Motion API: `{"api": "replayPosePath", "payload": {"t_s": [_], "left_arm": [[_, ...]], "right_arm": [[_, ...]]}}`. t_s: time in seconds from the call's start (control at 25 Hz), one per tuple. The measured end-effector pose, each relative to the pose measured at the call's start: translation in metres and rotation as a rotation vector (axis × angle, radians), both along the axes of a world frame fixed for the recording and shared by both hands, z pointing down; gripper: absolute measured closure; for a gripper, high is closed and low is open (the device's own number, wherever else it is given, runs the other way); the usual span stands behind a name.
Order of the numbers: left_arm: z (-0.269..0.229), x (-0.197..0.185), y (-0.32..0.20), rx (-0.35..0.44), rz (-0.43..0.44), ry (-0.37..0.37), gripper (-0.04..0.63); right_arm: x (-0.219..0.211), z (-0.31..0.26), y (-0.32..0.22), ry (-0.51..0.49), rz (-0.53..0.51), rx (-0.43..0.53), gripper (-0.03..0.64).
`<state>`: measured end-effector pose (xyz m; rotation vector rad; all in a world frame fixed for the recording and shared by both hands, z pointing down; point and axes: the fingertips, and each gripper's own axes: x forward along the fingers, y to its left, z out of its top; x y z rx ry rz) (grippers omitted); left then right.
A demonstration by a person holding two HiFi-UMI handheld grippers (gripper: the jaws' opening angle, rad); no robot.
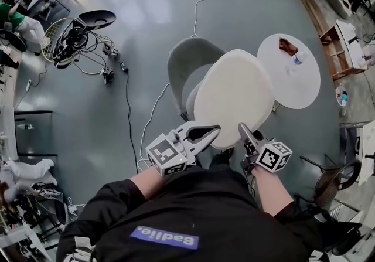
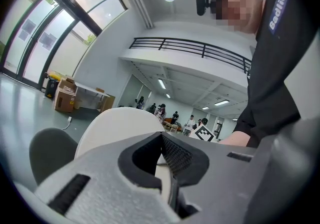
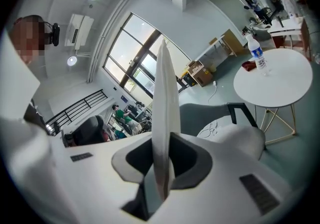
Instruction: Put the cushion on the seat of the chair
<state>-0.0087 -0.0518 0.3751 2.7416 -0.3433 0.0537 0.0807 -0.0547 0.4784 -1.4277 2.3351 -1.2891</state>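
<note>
Head view: left gripper (image 1: 214, 132) and right gripper (image 1: 242, 128) fingers pinch the cushion (image 1: 234, 94) by its near edge, above the chair (image 1: 186, 60). The next move likely calls for lowering it flat onto the seat (image 1: 191, 98) ahead of the fingers.

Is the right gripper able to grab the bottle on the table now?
Probably not. The right gripper is shut on the cushion, which the left gripper grips too. The bottle stands apart on the table, off to the side.
</note>
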Motion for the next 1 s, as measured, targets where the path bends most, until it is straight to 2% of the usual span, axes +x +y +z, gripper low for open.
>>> {"api": "replayPosePath", "payload": {"t_s": [0.4,0.68,1.0], "left_arm": [[0.028,0.025,-0.036,-0.051,-0.114,-0.049,0.580],[0.060,0.035,-0.063,-0.078,-0.142,-0.064,0.580],[0.099,0.029,-0.071,-0.148,-0.148,-0.088,0.580]], "right_arm": [[0.025,0.064,-0.045,-0.112,-0.044,-0.111,0.543],[0.029,0.127,-0.080,-0.148,-0.057,-0.173,0.543],[0.015,0.207,-0.091,-0.201,-0.057,-0.262,0.543]]}}
